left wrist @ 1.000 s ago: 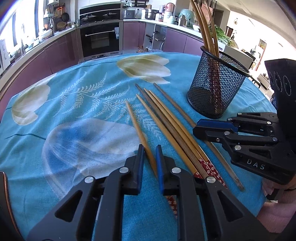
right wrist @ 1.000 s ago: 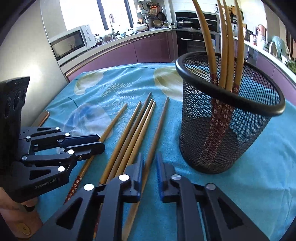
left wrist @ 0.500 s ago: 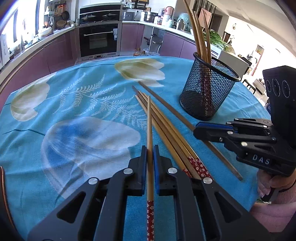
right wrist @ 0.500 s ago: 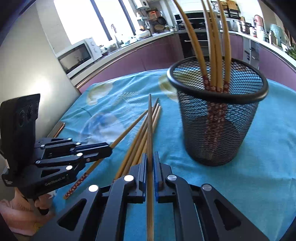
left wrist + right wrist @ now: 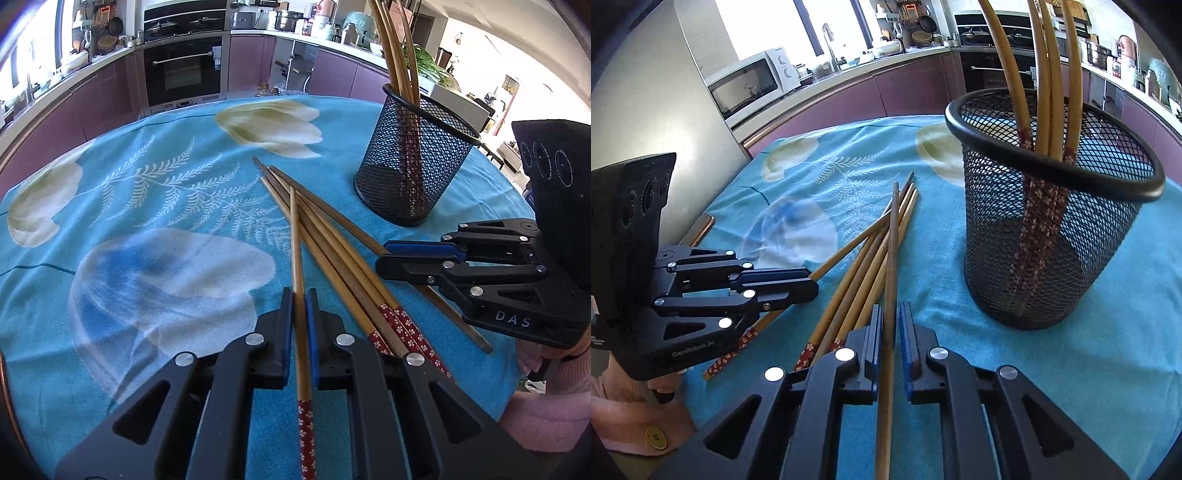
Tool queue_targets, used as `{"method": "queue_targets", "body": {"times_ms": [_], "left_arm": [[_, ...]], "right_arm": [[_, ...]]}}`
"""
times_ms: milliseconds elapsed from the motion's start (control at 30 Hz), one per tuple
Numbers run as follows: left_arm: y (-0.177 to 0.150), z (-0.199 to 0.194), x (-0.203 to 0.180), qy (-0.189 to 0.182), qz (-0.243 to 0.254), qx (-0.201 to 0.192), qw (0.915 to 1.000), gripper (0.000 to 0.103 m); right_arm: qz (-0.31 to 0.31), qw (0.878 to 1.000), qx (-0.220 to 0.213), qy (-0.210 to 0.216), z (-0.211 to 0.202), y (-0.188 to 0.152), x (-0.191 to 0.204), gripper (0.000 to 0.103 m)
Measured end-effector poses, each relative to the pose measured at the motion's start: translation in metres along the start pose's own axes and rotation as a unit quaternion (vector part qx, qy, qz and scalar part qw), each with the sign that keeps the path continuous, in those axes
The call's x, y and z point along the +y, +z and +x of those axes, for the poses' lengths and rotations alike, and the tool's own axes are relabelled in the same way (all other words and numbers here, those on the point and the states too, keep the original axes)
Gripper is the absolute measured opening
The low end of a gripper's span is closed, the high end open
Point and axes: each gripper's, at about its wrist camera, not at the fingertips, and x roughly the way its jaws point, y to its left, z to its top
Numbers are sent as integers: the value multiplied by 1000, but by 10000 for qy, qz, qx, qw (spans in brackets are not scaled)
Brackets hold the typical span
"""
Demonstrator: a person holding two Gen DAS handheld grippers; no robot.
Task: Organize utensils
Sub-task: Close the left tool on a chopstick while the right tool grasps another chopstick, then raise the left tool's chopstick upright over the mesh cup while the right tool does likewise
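My left gripper [image 5: 299,295] is shut on a bamboo chopstick [image 5: 297,258] with a red flowered end, held above the table. My right gripper [image 5: 891,308] is shut on a plain darker chopstick [image 5: 892,258], also lifted. Several more chopsticks [image 5: 340,254] lie in a loose bundle on the blue cloth between the grippers; they also show in the right wrist view [image 5: 857,295]. A black mesh holder [image 5: 1052,229] stands upright to the right with several chopsticks in it; it also shows in the left wrist view [image 5: 413,166].
The table wears a blue flowered cloth [image 5: 147,221]. Its copper rim [image 5: 701,229] shows at the left edge. Kitchen counters, an oven [image 5: 184,70] and a microwave [image 5: 750,85] stand behind the table.
Both grippers closed on a chopstick each, lifted them off the cloth and pulled back slightly. The right gripper moved nearer the mesh holder.
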Motion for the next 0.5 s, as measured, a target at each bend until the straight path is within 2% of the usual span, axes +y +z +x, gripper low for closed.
{"method": "queue_targets", "body": {"times_ms": [233,500], "left_arm": [[8,6,-1,34,-9,25,10000,8],[7,-1,-4,123,-1,-78,9999,7]], "right_arm": [[-40,10000,-49,-44,4,8,1,7],[-83,9994,-325,56,-16,6,2,6]]}}
